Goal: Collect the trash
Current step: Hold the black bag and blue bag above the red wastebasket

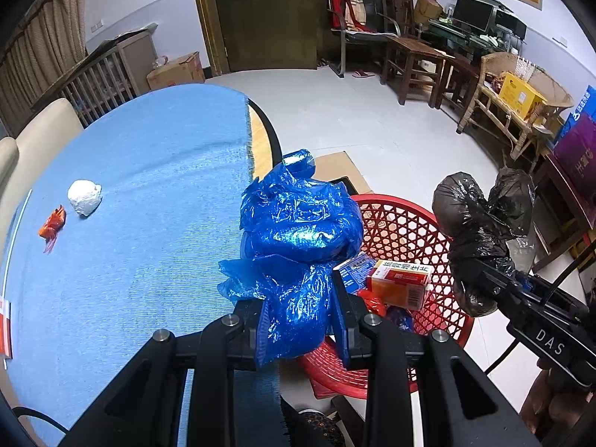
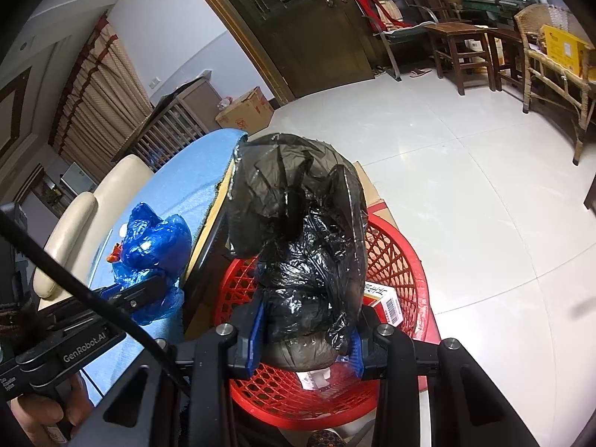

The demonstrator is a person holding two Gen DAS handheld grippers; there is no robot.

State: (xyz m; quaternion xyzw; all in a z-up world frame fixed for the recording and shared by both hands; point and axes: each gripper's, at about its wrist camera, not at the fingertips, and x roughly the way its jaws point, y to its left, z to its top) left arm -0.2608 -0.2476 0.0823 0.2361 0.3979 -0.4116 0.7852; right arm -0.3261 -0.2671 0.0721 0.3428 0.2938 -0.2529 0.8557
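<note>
My left gripper (image 1: 300, 320) is shut on a crumpled blue plastic bag (image 1: 298, 231), held over the table's right edge beside the red basket (image 1: 409, 223). My right gripper (image 2: 307, 342) is shut on a crumpled black plastic bag (image 2: 298, 223), held above the red basket (image 2: 395, 260). The black bag (image 1: 480, 219) shows at the right of the left wrist view, the blue bag (image 2: 152, 246) at the left of the right wrist view. In the basket lie an orange carton (image 1: 400, 285) and other wrappers. On the blue tablecloth (image 1: 130, 205) rest a white paper ball (image 1: 85, 196) and a red wrapper (image 1: 53, 223).
The red basket stands on the floor beside flat cardboard (image 1: 342, 167). A cream chair (image 2: 85, 219) stands at the table's far side. Wooden chairs (image 1: 413, 59), a rattan bench (image 1: 521, 111) and cardboard boxes (image 1: 175, 70) line the walls around the white tiled floor (image 2: 465, 186).
</note>
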